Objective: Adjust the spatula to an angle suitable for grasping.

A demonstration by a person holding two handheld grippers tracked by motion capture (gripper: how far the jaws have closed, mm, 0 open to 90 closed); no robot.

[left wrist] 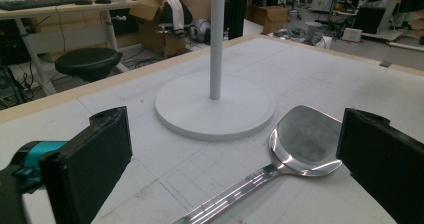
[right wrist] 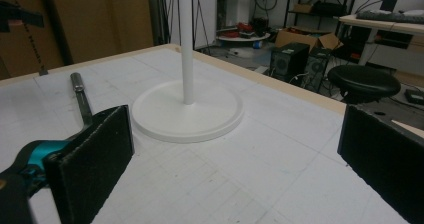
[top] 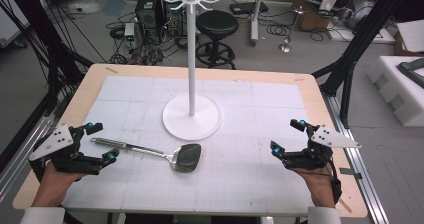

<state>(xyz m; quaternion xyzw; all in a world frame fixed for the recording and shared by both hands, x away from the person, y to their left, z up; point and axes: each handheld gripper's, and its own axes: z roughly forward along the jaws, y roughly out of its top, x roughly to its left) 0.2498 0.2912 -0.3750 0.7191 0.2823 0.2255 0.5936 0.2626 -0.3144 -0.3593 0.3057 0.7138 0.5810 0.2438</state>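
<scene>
Spatula, polished metal, one item, lying flat on the white gridded mat that covers the table. In the high view its handle end lies between the jaws of the left gripper, untouched by either jaw; the shaft runs away from those jaws and ends in the broad blade, which rests just short of the stand's base. In the left gripper view the blade sits ahead of the jaws and toward the right-hand jaw, the handle running back down between the two.

Left gripper: held in the person's left hand close above the mat near the table's left edge. Jaws wide apart, holding nothing.

Right gripper: held in the person's right hand near the table's right edge, well apart from the spatula. Jaws wide apart, nothing between them but bare mat.

Stand, white, one item: a round flat base, a thin upright pole and a ring of small hooks at the top. It stands ahead of both pairs of jaws, roughly midway between them. In the right gripper view the base lies ahead of the jaws, and the tip of the spatula's handle shows beyond the left-hand jaw.

Stool, black, on the floor beyond the far edge of the table, far ahead of both pairs of jaws.
</scene>
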